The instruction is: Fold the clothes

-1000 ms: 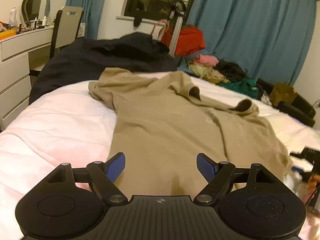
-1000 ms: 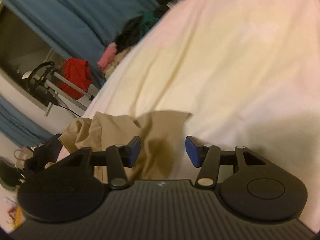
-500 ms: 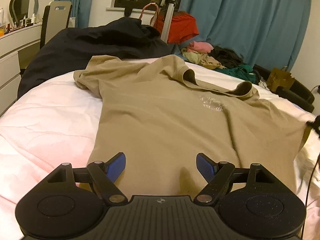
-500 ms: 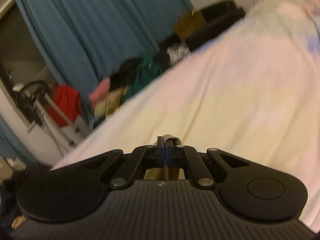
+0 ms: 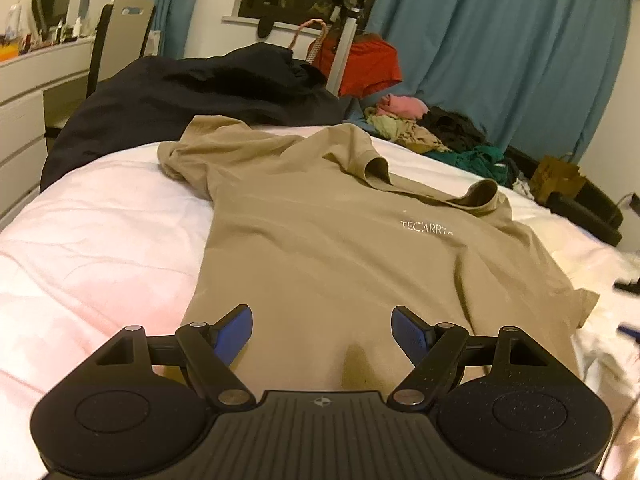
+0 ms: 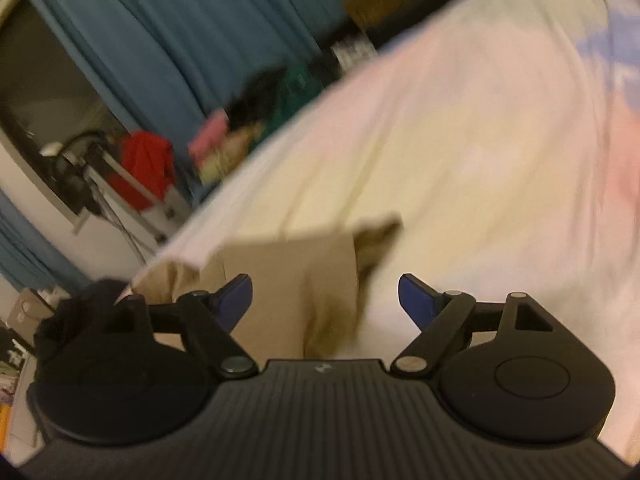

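Note:
A tan T-shirt (image 5: 340, 248) with a small white logo lies spread front up on the pale pink bed (image 5: 92, 248), collar toward the far side. My left gripper (image 5: 322, 326) is open and empty, just above the shirt's near hem. My right gripper (image 6: 325, 296) is open and empty over the shirt's right corner (image 6: 296, 280), which lies on the bedcover (image 6: 460, 168). The right wrist view is blurred.
A dark blanket (image 5: 192, 96) is heaped at the far side of the bed. A pile of clothes (image 5: 424, 128) and a red garment (image 5: 368, 68) on a stand lie beyond, before blue curtains (image 5: 500, 40). White drawers (image 5: 20, 112) and a chair (image 5: 120, 36) stand at left.
My right gripper closed on the shirt's corner half a second ago, then opened and let it go. The shirt now lies flatter and more spread. My left gripper stayed open.

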`<state>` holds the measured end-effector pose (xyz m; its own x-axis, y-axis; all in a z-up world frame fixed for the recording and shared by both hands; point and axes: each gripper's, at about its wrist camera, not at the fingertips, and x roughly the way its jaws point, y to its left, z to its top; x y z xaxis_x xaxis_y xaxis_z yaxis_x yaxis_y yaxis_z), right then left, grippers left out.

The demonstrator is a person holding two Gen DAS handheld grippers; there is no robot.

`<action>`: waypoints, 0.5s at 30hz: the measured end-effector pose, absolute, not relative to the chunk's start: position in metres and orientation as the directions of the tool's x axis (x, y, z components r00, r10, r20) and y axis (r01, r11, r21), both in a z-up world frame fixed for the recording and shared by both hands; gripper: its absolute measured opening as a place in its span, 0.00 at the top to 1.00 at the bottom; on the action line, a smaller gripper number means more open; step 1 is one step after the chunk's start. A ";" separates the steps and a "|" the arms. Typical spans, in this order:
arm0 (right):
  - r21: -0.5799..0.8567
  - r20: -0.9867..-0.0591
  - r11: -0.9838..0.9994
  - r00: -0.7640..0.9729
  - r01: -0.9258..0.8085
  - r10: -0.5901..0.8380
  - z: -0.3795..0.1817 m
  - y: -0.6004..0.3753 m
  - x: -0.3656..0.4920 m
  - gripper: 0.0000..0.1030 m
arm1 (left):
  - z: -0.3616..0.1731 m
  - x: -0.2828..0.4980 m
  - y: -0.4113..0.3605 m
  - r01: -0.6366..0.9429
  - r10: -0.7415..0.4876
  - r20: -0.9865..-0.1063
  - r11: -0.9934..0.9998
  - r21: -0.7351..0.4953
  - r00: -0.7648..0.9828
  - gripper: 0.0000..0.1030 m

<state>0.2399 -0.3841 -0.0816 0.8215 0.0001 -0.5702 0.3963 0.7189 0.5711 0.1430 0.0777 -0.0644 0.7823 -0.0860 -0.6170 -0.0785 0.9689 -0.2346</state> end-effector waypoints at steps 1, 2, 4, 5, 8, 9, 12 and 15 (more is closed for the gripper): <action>0.565 -0.576 0.736 0.817 0.373 0.028 -0.083 -0.379 0.241 0.24 | -0.063 0.141 0.079 -0.082 -0.083 -0.615 0.968 -0.235 0.784 0.24; 0.539 -0.584 0.766 0.811 0.349 0.041 -0.084 -0.372 0.243 0.35 | -0.062 0.138 0.080 -0.086 -0.080 -0.614 0.968 -0.236 0.786 0.24; 0.455 -0.613 0.832 0.790 0.317 0.034 -0.090 -0.360 0.249 0.45 | -0.062 0.135 0.082 -0.095 -0.070 -0.613 0.968 -0.233 0.787 0.24; 0.398 -0.633 0.862 0.774 0.313 0.011 -0.095 -0.354 0.253 0.48 | -0.063 0.135 0.083 -0.100 -0.065 -0.615 0.968 -0.230 0.786 0.24; 0.336 -0.659 0.895 0.752 0.294 0.000 -0.114 -0.354 0.261 0.50 | -0.065 0.137 0.084 -0.117 -0.049 -0.623 0.968 -0.223 0.781 0.24; 0.339 -0.657 0.896 0.754 0.287 0.008 -0.119 -0.357 0.263 0.50 | -0.066 0.138 0.084 -0.121 -0.045 -0.625 0.968 -0.220 0.779 0.24; 0.353 -0.637 0.894 0.771 0.276 0.013 -0.130 -0.360 0.266 0.50 | -0.068 0.141 0.084 -0.125 -0.038 -0.627 0.969 -0.214 0.778 0.24; 0.344 -0.622 0.904 0.783 0.255 0.016 -0.133 -0.356 0.273 0.60 | -0.071 0.144 0.083 -0.121 -0.043 -0.635 0.970 -0.213 0.771 0.24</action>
<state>0.2726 -0.3556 -0.1333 0.7825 0.0158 -0.6224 0.2551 0.9037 0.3437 0.1441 0.0829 -0.0711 0.7711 -0.0429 -0.6352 -0.1212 0.9696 -0.2126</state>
